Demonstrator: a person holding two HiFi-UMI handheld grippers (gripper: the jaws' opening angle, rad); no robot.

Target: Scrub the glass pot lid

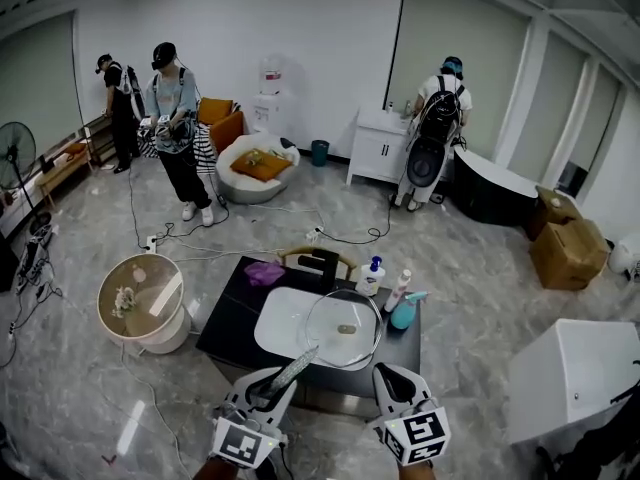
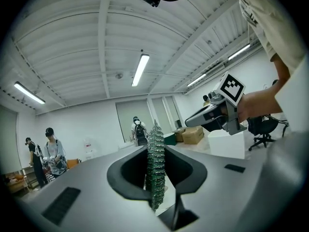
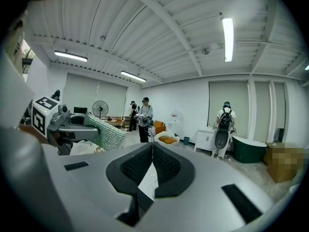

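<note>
Glossy glass lid [image 1: 331,318] — rough (woven) scrubber [image 2: 155,168]

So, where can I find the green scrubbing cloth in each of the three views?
Head view: the scrubbing cloth is at bottom centre, sticking up out of the left gripper.
Left gripper view: in the centre, seen edge-on, clamped between the jaws.
Right gripper view: left of centre, held out by the left gripper.
Shared landmark: the person with a backpack, back turned, in all three.
</note>
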